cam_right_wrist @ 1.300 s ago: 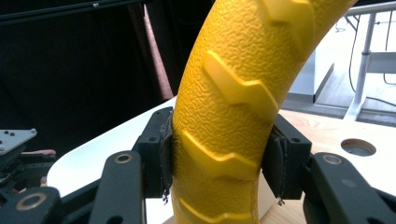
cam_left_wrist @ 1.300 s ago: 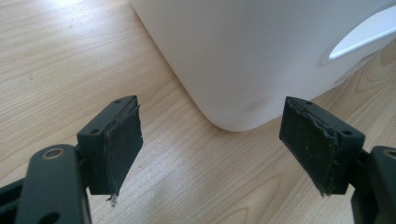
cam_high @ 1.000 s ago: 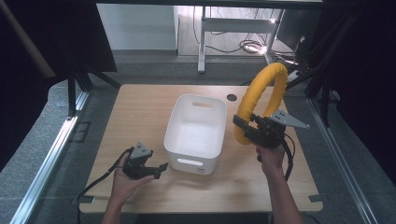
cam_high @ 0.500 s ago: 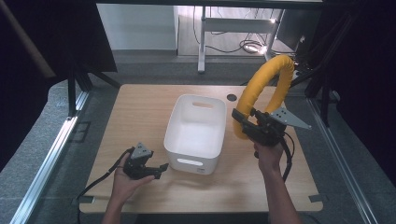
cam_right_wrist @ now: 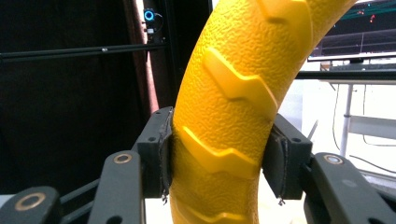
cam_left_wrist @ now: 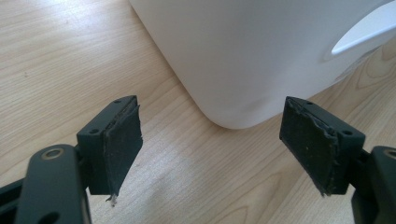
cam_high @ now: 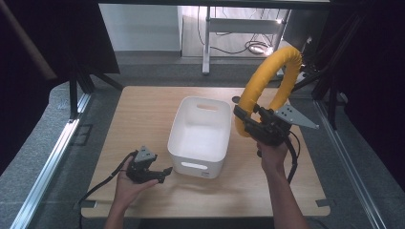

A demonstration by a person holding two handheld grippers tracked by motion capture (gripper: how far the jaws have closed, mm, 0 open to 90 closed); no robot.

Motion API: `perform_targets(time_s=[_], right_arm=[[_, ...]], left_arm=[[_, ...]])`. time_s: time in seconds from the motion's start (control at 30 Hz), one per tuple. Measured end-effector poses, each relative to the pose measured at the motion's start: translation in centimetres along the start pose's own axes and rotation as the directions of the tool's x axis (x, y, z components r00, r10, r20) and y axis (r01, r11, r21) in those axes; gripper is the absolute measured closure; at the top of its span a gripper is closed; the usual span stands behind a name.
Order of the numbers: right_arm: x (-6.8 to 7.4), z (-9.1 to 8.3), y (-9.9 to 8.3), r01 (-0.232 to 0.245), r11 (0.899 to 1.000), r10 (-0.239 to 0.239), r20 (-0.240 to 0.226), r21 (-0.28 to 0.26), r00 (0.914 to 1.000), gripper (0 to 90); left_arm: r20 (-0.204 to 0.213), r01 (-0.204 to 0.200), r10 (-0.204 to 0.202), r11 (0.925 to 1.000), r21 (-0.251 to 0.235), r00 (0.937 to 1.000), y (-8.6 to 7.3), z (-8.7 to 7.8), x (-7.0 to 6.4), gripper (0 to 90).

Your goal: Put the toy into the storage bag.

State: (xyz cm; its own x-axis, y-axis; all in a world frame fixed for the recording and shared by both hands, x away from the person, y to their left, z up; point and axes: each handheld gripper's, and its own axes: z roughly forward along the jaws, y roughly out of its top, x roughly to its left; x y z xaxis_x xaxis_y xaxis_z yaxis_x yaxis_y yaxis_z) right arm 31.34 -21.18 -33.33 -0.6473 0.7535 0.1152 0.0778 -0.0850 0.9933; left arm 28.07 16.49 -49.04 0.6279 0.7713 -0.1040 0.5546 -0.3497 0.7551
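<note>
A large yellow ring (cam_high: pixel 267 81) with raised tread marks is held upright in the air, just right of the white bin (cam_high: pixel 188 138). My right gripper (cam_high: pixel 240 117) is shut on its lower left part; in the right gripper view the yellow ring (cam_right_wrist: pixel 233 112) sits squeezed between both pads. My left gripper (cam_high: pixel 165 172) rests on the table at the bin's near left corner, held by a hand. In the left gripper view its jaws stand wide apart, open and holding nothing (cam_left_wrist: pixel 212 147), with the bin's rounded corner (cam_left_wrist: pixel 243 60) just beyond them.
The wooden table (cam_high: pixel 143 114) stretches left and behind the bin. The bin's inside looks bare. A dark round hole (cam_high: pixel 237 99) sits in the tabletop behind the ring. Black frame posts (cam_high: pixel 329 86) stand at the table's right and left edges. Cables trail from both grippers.
The right gripper has carried the yellow ring up and a little left, toward the bin. The left gripper has stayed where it was.
</note>
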Motion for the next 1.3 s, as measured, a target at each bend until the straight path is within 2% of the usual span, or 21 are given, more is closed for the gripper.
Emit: perform_targets(time_s=[0.33, 0.5, 0.8, 1.3], right_arm=[[1.6, 0.9, 1.6, 0.023, 0.999, -0.024, -0.025, -0.028, 0.9994, 49.3], [2.5, 1.6, 2.0, 0.034, 0.999, -0.036, -0.055, -0.036, 0.9978, 49.2], [3.4, 2.8, 2.3, 0.033, 0.999, -0.035, -0.076, -0.038, 0.9965, 49.2], [6.0, 5.0, 1.8, 0.037, 0.999, -0.041, -0.126, -0.034, 0.9913, 49.1]], left_arm=[[-0.007, 0.0, 0.0, 0.9999, 0.01, 1.0, 0.0, 0.0, 0.1, 21.1], [-0.009, 0.004, -0.004, 1.0, 0.003, 1.0, 0.0, -0.1, 0.1, 21.2], [-0.01, 0.002, -0.002, 1.0, 0.006, 1.0, 0.0, 0.0, 0.1, 21.2], [-0.001, 0.013, -0.013, 0.9999, 0.001, 0.9999, 0.0, -0.1, 0.2, 21.3]])
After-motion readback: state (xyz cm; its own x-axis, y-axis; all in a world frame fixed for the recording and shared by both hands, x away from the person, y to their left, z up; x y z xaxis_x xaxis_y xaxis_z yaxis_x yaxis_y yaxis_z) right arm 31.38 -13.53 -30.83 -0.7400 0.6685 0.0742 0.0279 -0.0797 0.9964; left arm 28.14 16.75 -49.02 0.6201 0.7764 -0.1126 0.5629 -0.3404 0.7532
